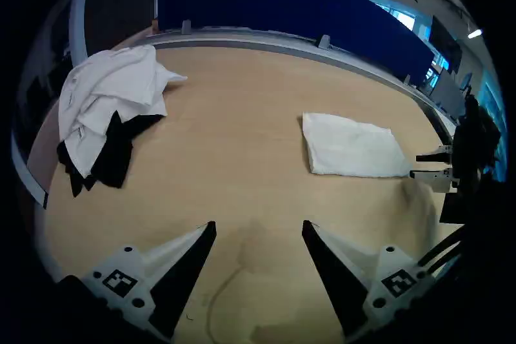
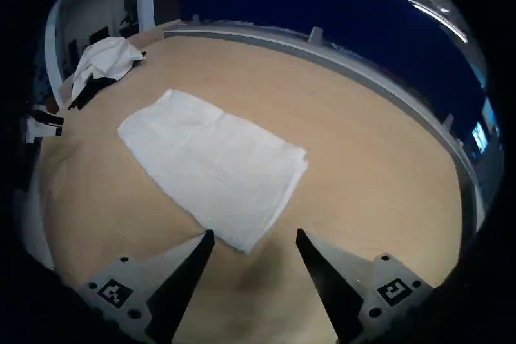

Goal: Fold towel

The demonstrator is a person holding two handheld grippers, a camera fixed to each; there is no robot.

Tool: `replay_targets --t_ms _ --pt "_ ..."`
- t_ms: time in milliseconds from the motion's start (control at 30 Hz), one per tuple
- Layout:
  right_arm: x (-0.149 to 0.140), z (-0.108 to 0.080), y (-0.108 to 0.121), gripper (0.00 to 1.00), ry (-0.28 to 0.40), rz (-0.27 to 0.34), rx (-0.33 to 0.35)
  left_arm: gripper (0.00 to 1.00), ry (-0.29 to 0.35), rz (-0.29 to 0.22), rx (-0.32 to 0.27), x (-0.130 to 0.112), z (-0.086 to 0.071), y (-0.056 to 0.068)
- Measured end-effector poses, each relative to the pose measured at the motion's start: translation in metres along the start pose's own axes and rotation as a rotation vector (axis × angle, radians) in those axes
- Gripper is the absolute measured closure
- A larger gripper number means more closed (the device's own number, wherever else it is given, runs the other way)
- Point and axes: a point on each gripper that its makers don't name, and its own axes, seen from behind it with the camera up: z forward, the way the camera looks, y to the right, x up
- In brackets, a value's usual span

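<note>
Wooden desk, blue partition behind: white towel centre frame, apparently folded once; further folds judged outstanding. Left gripper, right gripper: jaws spread, empty.

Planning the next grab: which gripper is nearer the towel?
Right. Right gripper sits at the near corner of the towel; left gripper is well back, towel ahead to its right.
</note>
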Motion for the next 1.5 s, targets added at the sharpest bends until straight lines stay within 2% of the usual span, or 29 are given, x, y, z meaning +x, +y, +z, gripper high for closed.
replay_targets --t_ms 100,167,433,633,900,1067,1367,1500 --pt "-0.004 0.002 -0.003 0.04 -0.008 -0.006 0.011 0.01 0.001 0.003 -0.001 0.000 0.000 0.001" --pt "-0.007 0.004 -0.005 0.10 -0.013 -0.008 0.018 0.01 0.002 0.004 -0.002 0.000 0.000 0.001" --pt "-0.013 0.009 -0.009 0.39 -0.032 0.005 0.042 0.01 0.003 0.002 -0.004 0.000 -0.002 0.002" --pt "-0.016 0.011 -0.010 0.66 -0.043 -0.003 0.043 0.01 0.006 0.006 -0.006 0.002 -0.003 0.002" --pt "-0.019 0.013 -0.010 0.91 -0.049 0.014 0.050 0.00 0.007 0.005 -0.007 0.003 -0.003 0.003" --pt "-0.016 0.012 -0.010 0.96 -0.040 0.027 0.053 0.01 0.006 0.006 -0.004 0.002 -0.002 0.002" --pt "-0.008 0.008 -0.007 0.97 -0.018 0.021 0.047 0.00 0.006 0.004 -0.002 0.001 -0.002 0.001" --pt "0.005 0.002 -0.006 0.97 0.008 0.008 0.045 0.01 0.007 0.007 -0.002 0.003 -0.002 0.002"
